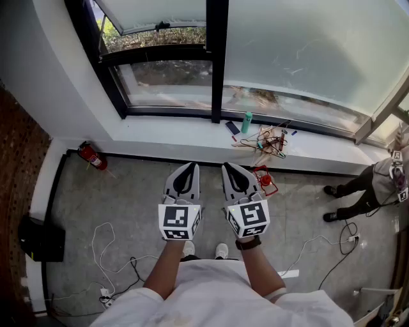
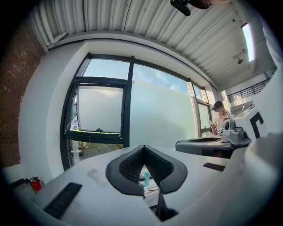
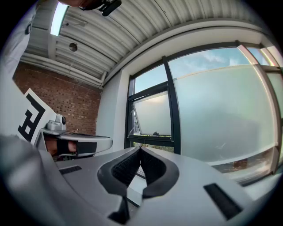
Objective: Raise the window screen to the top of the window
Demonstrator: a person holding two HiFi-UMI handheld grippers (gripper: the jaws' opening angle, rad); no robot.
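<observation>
The window screen (image 1: 160,13) is a frosted panel in the left, black-framed window section; its lower bar carries a small dark handle (image 1: 161,26), with clear glass and greenery below. The left gripper view shows the screen (image 2: 98,108) straight ahead at a distance, and the right gripper view shows the screen (image 3: 152,117) to the left of centre. My left gripper (image 1: 191,166) and right gripper (image 1: 227,167) are held side by side over the floor, well short of the windowsill (image 1: 160,137). Both are shut with nothing between the jaws, the left gripper (image 2: 143,147) and the right gripper (image 3: 140,149) pointing level at the window.
On the sill lie a teal bottle (image 1: 246,122), a phone (image 1: 232,128) and a tangle of hangers (image 1: 271,139). A red item (image 1: 264,180) sits on the floor below. A fire extinguisher (image 1: 92,156) stands at left, a person (image 1: 370,185) at right, cables (image 1: 105,255) on the floor.
</observation>
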